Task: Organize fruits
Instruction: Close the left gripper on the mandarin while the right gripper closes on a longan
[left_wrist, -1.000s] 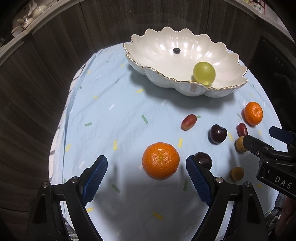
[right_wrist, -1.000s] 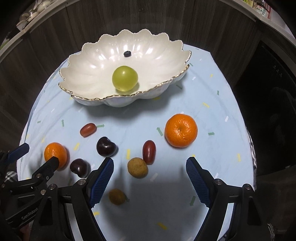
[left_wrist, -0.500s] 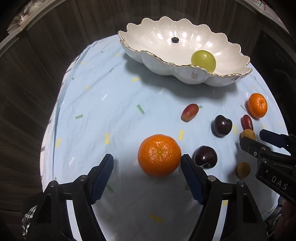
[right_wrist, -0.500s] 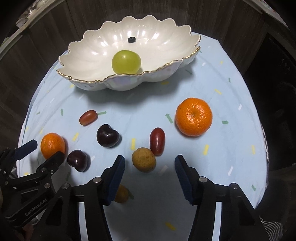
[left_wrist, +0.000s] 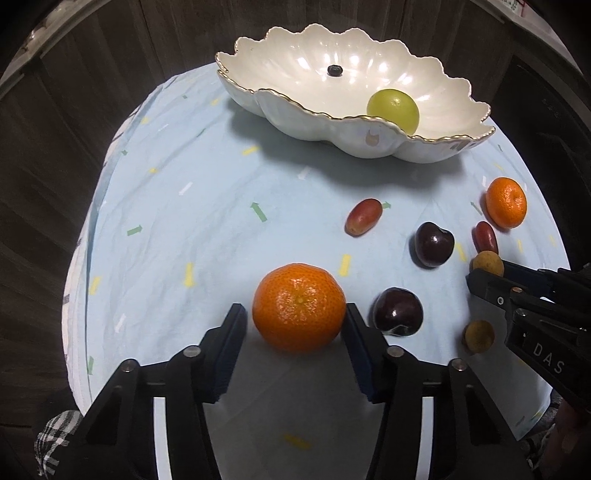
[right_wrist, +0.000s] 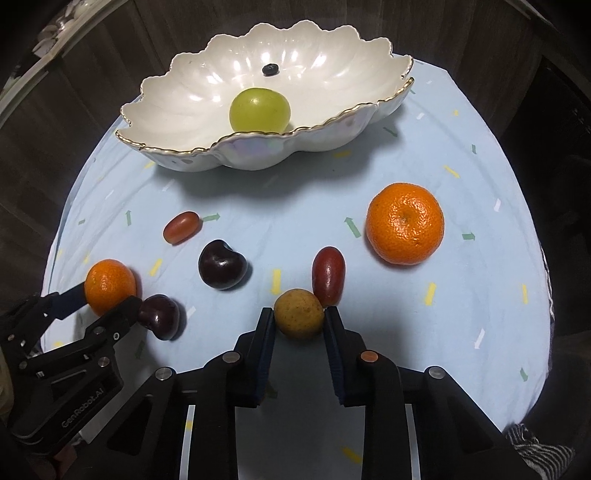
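Observation:
A white scalloped bowl (left_wrist: 295, 114) (right_wrist: 258, 155) at the back of the table holds a green grape (left_wrist: 393, 109) (right_wrist: 259, 109) and a blueberry (left_wrist: 334, 69) (right_wrist: 270, 68). My left gripper (left_wrist: 295, 317) has its fingers on both sides of a mandarin (left_wrist: 299, 312) (right_wrist: 109, 286) on the cloth; the right pad touches it, the left pad stands just off it. My right gripper (right_wrist: 299, 319) is shut on a small yellow-brown fruit (right_wrist: 299, 314) (left_wrist: 487, 263) on the cloth.
On the light blue cloth (left_wrist: 184, 221) lie a second mandarin (right_wrist: 404, 223) (left_wrist: 506, 202), two dark cherries (right_wrist: 221, 264) (right_wrist: 159, 315), two red grapes (right_wrist: 328, 275) (right_wrist: 182, 227) and another yellow-brown fruit (left_wrist: 479, 336). Dark wood surrounds the table.
Both grippers moved forward and down and narrowed: the left around the mandarin, the right closing onto the yellow-brown fruit.

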